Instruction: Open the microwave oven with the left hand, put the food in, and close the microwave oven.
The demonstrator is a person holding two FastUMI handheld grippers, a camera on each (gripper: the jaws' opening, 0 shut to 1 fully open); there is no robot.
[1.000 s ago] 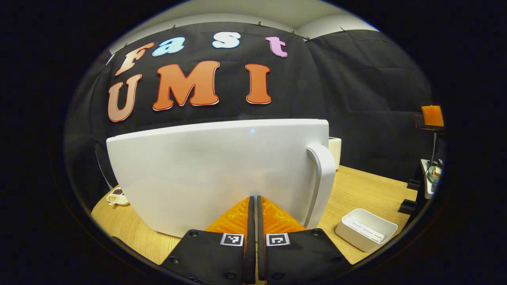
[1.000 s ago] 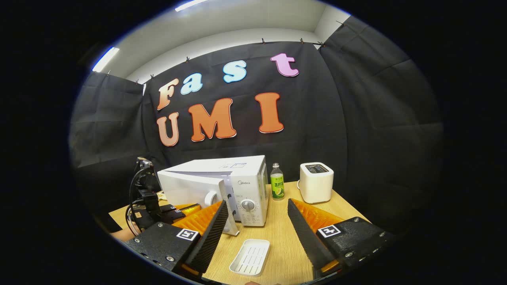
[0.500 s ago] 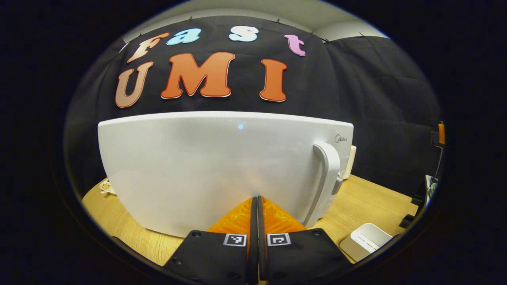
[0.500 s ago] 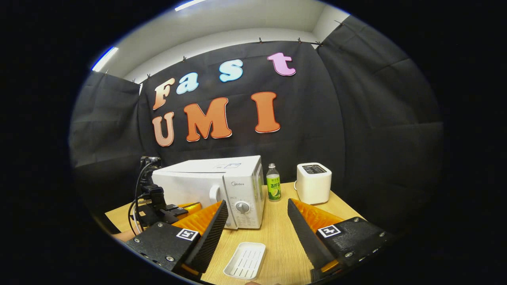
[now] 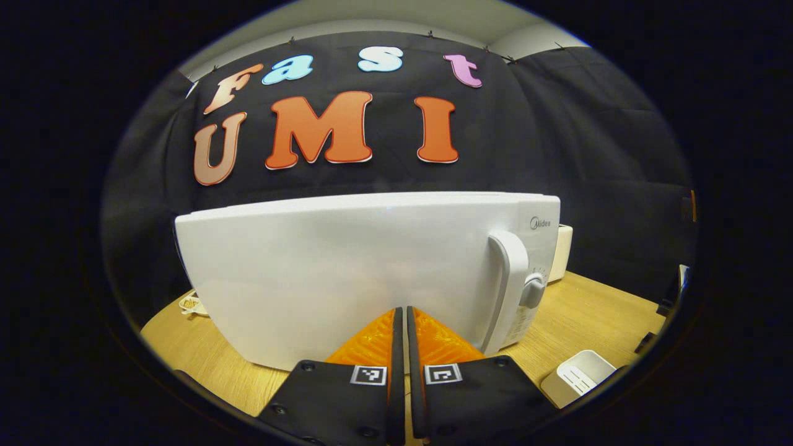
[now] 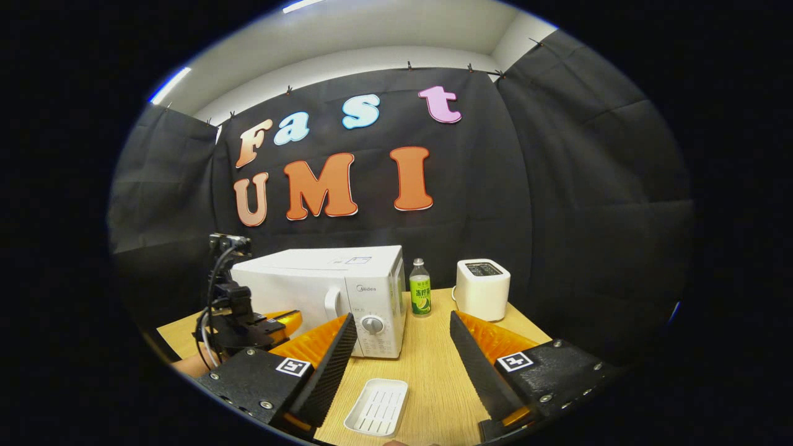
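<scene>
Microwave sits toward the counter's far edge, long axis running along that edge, door flush with the body, so it looks closed. Left tool, fingers pressed together and holding nothing, sits dead ahead of the door face, tips at or just off the lower door panel; can't tell if they touch. Door handle stands upright off to the tool's right, by the dial. Left tool is by far the nearer one; the right tool hangs well back near the front edge, fingers spread, empty.

White tray on the counter at the front edge, between the right tool's fingers in view: empty. Food isn't visible; I'd judge it's inside. Small dish at the microwave's left end, contents unclear. Bottle and toaster stand right of the microwave.
</scene>
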